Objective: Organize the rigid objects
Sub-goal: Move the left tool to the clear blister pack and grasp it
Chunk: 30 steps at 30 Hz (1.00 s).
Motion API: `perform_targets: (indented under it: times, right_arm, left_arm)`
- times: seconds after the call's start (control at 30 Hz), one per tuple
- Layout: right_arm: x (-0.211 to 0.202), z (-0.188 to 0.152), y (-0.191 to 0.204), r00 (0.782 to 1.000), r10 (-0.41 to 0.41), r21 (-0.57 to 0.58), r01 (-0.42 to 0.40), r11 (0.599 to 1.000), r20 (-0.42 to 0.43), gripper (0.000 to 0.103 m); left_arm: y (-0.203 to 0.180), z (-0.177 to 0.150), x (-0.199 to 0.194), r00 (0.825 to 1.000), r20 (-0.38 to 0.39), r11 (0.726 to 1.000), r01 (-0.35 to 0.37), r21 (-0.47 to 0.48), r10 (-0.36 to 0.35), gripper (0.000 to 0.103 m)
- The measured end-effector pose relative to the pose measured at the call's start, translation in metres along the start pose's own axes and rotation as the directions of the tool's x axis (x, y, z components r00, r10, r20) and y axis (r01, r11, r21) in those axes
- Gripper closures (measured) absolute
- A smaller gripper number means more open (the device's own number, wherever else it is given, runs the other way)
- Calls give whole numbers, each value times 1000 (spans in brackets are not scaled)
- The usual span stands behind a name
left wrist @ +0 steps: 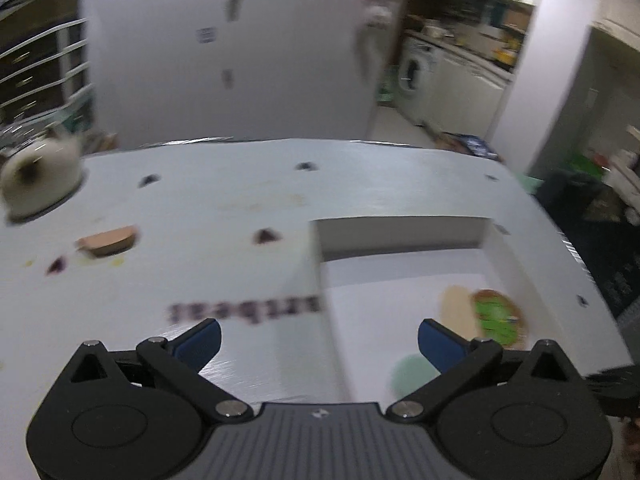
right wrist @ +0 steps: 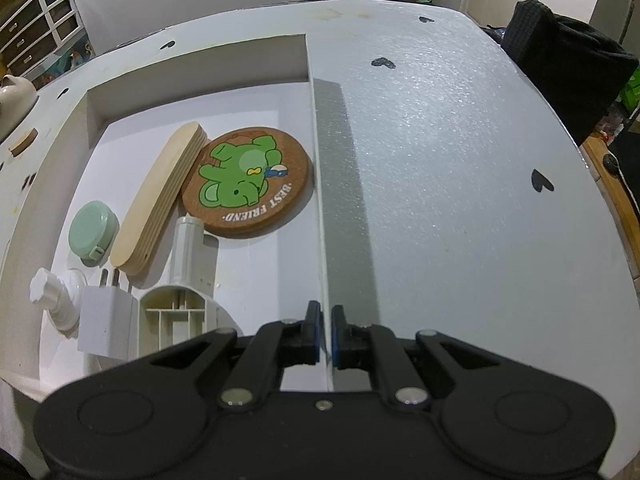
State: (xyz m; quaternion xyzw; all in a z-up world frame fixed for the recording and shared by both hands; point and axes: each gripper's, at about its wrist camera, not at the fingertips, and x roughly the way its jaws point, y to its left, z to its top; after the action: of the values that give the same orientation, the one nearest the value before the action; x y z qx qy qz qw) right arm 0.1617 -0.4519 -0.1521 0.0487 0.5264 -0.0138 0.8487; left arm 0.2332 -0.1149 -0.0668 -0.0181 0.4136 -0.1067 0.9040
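rigid items lay packed in a shallow white box (right wrist: pixel 96 108).

a round cork coaster (right wrist: pixel 248 182) with a green elephant and "best friend" lay flat against the box's right wall. a stack of oval wooden slats (right wrist: pixel 160 196) lay just left of it, touching its edge. a mint round case (right wrist: pixel 93 229) sat left of the slats. nearer, a white plug (right wrist: pixel 105 330), a white threaded fitting (right wrist: pixel 52 300) and a beige ribbed plastic part (right wrist: pixel 188 280) lay crowded together.
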Motion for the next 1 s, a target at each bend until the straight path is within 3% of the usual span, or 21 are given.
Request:
perform_targets:
  times: [0.2, 0.37, 0.5, 0.73, 0.83, 1.0]
  right_arm:
    - [0, 1, -2, 1000, 10, 2, -10, 1000, -3, 98]
    - [1, 1, -3, 1000, 15, 0, -15, 1000, -5, 98]
    - [1, 1, -4, 1000, 23, -2, -23, 1000, -6, 99]
    - [1, 2, -5, 999, 31, -10, -31, 999, -11, 99]
    - [1, 2, -5, 999, 32, -10, -32, 999, -11, 99]
    - [1, 2, -6, 999, 32, -8, -32, 999, -11, 99]
  left_arm:
    - [36, -19, 4, 996, -54, 994, -74, -80, 70, 0]
    - [45, -47, 15, 987, -140, 991, -91, -96, 77, 0]
    - [41, -68, 27, 980, -197, 998, -41, -52, 30, 0]
    - [31, -94, 34, 965, -264, 993, 39, 116, -7, 0]
    - [33, -100, 42, 959, -282, 991, 26, 134, 13, 0]
    - [39, -99, 51, 970, -230, 987, -41, 155, 77, 0]
